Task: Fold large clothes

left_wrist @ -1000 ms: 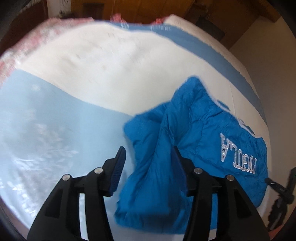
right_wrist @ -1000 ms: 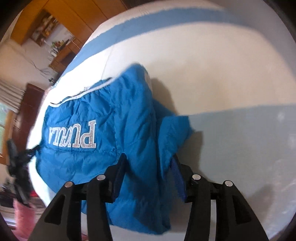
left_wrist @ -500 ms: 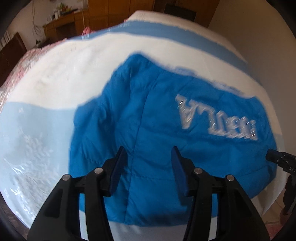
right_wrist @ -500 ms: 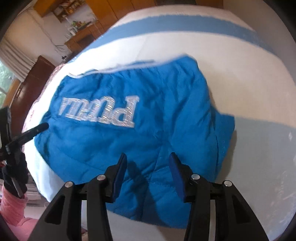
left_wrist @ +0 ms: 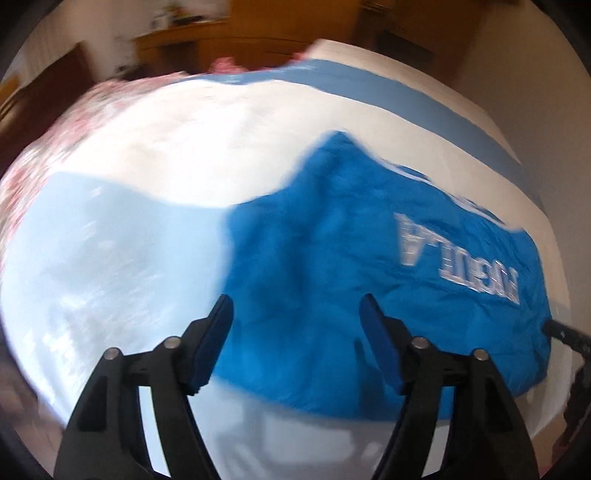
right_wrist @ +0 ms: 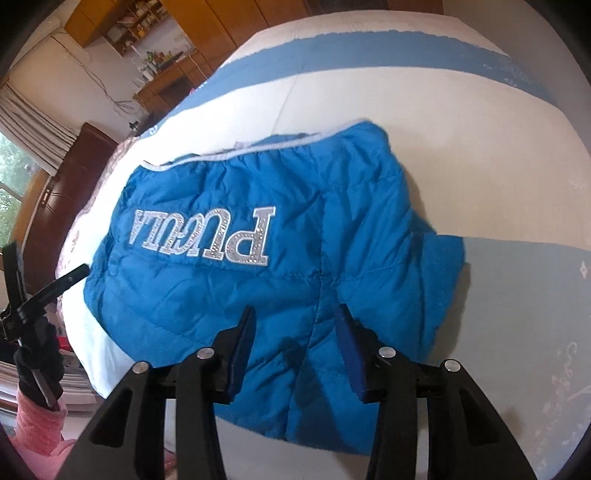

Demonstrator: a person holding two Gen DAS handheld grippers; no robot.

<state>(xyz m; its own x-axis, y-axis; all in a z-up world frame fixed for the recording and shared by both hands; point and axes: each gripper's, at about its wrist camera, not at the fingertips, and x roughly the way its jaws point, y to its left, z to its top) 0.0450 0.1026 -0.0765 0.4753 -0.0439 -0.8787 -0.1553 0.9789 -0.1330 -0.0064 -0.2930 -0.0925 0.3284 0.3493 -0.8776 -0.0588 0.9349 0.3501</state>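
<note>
Compared with half a second ago: left gripper [left_wrist: 295, 321] now pulled back and turned to the left, fingers [left_wrist: 218, 332] spread wider, nothing between them. More of the pale bed cover visible on its left side; the picture blurred by motion. Right gripper [right_wrist: 295, 332] almost unchanged, fingers [right_wrist: 242, 343] also released and empty, hovering above the near hem of the jacket [right_wrist: 258, 266].

Nearest, in both views: black plastic gripper arms with silver screws and flat blue pads on the fingers. Just beyond, the blue jacket [left_wrist: 332, 266], lying folded on the bed [right_wrist: 443, 129]. Shiny quilted fabric, puffy, with stitched seams and many small wrinkles. Silver glittering letters [right_wrist: 207, 236] across it, upside down from both cameras. A thin white edging along the far border. On the right side in the right wrist view, a folded flap sticking out over the light blue part of the cover.

Bed cover smooth, in white and light blue bands, with a darker blue stripe [left_wrist: 388, 92] at the far side. Faint printed ornaments on the light blue band.

Farther: a black stand [right_wrist: 29, 295] beside the bed edge, something pink [right_wrist: 37, 421] below it. Behind, wooden cabinets [right_wrist: 184, 22], a curtain and a window at the left.
</note>
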